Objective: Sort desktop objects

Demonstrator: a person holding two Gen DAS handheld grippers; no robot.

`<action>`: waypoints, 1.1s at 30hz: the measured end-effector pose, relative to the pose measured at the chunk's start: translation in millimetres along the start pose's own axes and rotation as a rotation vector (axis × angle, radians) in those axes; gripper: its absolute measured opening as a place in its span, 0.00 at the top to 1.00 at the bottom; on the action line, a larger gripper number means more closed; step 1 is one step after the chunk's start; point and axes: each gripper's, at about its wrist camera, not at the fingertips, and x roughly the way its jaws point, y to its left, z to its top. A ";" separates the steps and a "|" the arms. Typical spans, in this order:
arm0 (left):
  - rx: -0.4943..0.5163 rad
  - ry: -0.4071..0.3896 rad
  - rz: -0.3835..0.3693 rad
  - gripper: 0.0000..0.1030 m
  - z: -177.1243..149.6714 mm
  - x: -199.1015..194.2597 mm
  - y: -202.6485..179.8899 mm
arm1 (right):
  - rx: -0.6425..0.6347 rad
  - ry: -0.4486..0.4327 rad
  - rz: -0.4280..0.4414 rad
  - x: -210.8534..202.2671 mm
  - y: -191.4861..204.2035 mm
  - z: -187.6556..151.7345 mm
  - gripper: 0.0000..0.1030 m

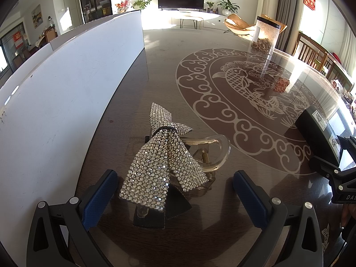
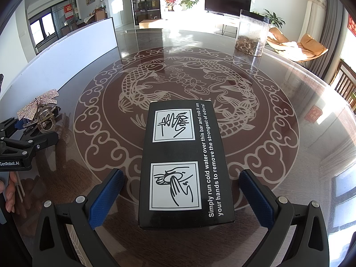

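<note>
Rhinestone bow hair clip [image 1: 160,162] lies on the glass-topped table [image 1: 169,66], left of the carved fish medallion [image 2: 187,115]. Left gripper [image 1: 175,191] stands wide open around it, both blue pads clear. Black box [image 2: 184,166] with 2 hand drawings lies over the medallion's near edge, between the wide-open right gripper's [image 2: 182,198] fingers, untouched.

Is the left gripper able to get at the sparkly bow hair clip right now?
Probably yes. The left gripper is open, with the bow hair clip lying on the table between its fingers and nothing blocking it.
</note>
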 end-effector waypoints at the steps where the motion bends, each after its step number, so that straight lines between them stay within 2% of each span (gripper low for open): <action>1: 0.000 0.000 0.000 0.00 0.0 0.1 -0.1 | 0.000 0.000 0.000 0.1 -0.2 0.0 0.00; 24: 0.012 0.004 -0.007 0.00 -0.7 -0.6 -0.4 | 0.000 0.000 0.001 0.3 -0.3 0.2 0.00; 31: 0.019 0.001 -0.036 0.00 7.7 3.7 7.2 | 0.000 0.000 0.001 0.3 -0.4 0.2 0.00; 32: 0.009 -0.016 -0.063 0.03 8.2 1.5 9.8 | 0.000 0.000 0.001 0.2 -0.2 0.2 0.00; 33: 0.003 -0.042 -0.078 0.24 8.0 -1.9 11.9 | 0.000 0.000 0.001 0.1 -0.1 0.1 0.00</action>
